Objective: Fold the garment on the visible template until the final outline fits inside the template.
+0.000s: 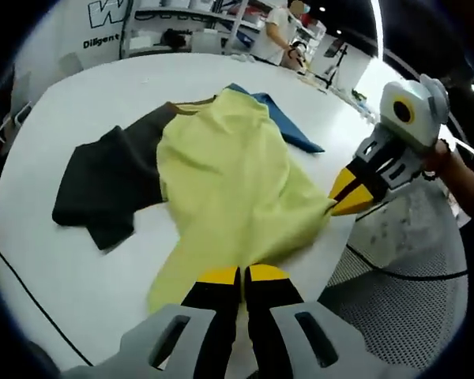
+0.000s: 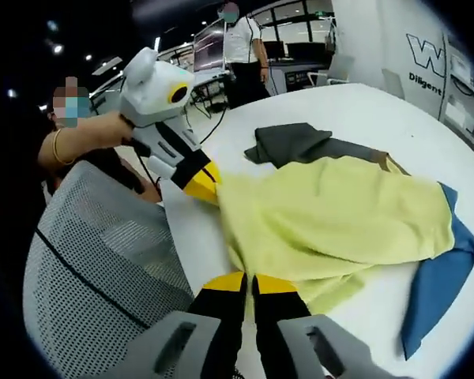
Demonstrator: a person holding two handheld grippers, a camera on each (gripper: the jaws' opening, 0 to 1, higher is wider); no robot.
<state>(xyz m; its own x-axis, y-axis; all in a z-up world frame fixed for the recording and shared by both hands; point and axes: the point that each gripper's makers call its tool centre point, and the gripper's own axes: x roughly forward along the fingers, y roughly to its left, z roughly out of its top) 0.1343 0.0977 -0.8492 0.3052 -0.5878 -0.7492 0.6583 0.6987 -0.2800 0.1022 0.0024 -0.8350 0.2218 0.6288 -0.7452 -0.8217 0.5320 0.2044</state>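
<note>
Yellow garment lies spread on the white tabletop, its near hem hanging at the table's near edge. The left gripper has its jaws closed tight on that hem. The right gripper has its jaws pinched on the hem too, further along the same edge.

To do this fold well, I think both grippers should lift the hem together, keep it level, and carry it toward the far edge of the table — slowly, so the cloth does not bunch or slide off.

Count: one yellow garment, one dark grey cloth and one blue cloth partly under it — three cloths. Two grippers. I cannot pick out a template outline.
</note>
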